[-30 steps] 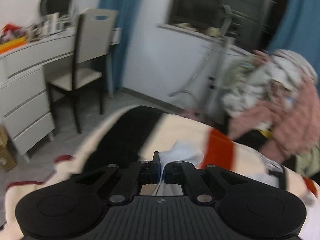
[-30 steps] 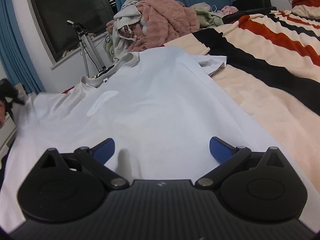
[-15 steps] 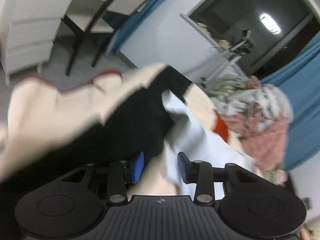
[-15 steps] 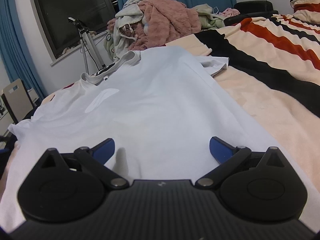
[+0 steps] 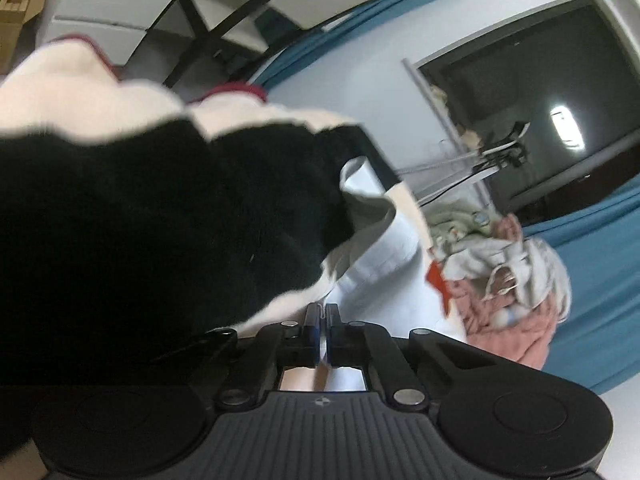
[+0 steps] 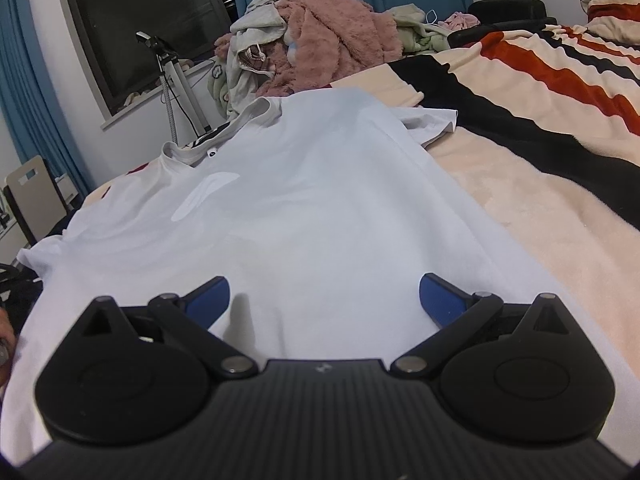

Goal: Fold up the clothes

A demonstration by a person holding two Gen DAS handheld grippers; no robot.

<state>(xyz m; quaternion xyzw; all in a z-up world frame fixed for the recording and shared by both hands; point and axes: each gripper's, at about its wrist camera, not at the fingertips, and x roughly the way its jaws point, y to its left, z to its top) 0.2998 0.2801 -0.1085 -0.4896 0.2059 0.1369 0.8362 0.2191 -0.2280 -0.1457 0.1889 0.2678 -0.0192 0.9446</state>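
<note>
A white T-shirt [image 6: 304, 208] lies spread flat on the striped blanket [image 6: 532, 184], collar toward the far left. My right gripper [image 6: 324, 292] hovers low over its near hem, open wide with nothing between the blue pads. In the left wrist view the same white T-shirt [image 5: 384, 276] runs away from the fingers along the blanket's black stripe [image 5: 160, 232]. My left gripper [image 5: 322, 320] is shut, and the shirt's edge passes right into the closed fingers. That view is strongly tilted.
A heap of clothes [image 6: 320, 36], with a pink fleece on top, sits past the shirt at the bed's far end. A tripod [image 6: 172, 80] stands by the dark window. A chair [image 6: 32, 196] and white drawers [image 5: 112, 8] are off the bed's left side.
My left gripper let go of the shirt, rolled over toward the bed, and has shut again at the shirt's edge. The shirt has settled flat. The right gripper has stayed put and open.
</note>
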